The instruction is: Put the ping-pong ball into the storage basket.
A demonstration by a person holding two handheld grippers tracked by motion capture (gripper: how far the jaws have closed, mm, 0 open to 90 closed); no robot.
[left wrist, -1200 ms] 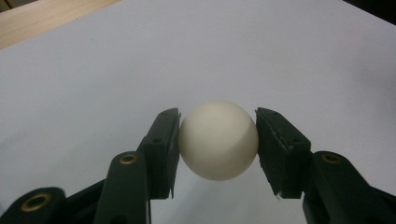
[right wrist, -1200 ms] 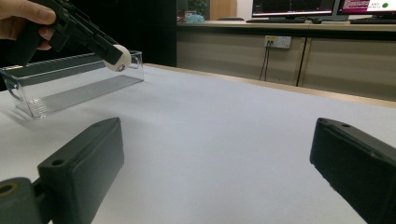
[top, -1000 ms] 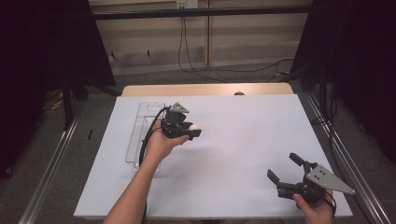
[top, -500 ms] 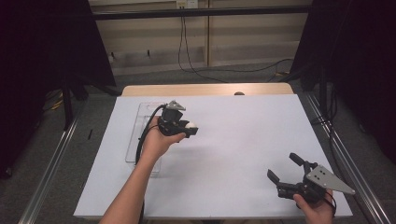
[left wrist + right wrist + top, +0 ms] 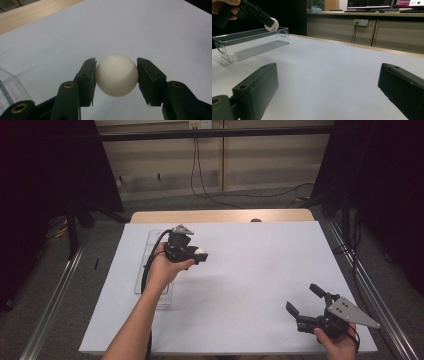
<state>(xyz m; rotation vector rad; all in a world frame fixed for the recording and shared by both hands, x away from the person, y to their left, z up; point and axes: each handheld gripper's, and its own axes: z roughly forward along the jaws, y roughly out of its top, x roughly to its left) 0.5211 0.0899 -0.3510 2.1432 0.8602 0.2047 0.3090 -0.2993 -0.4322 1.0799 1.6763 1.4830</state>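
A white ball (image 5: 116,74) sits clamped between the two black jaws of my left gripper (image 5: 199,254), held up in the air above the white table (image 5: 250,270). The same ball (image 5: 272,24) appears in the right gripper view, hanging just above the near end of a clear plastic bin (image 5: 249,43). In the high view the bin (image 5: 150,270) lies lengthwise at the table's left, partly under the person's left hand. My right gripper (image 5: 306,301) rests low at the table's front right, jaws wide apart and empty.
A wooden strip (image 5: 220,216) runs along the table's far edge. Metal rails (image 5: 55,295) flank the table on both sides. Cables (image 5: 210,185) trail across the floor behind. Monitors (image 5: 372,3) stand on a counter in the right gripper view.
My left gripper has moved away from the person and slightly left with the ball, nearer to the bin. The right gripper has stayed still.
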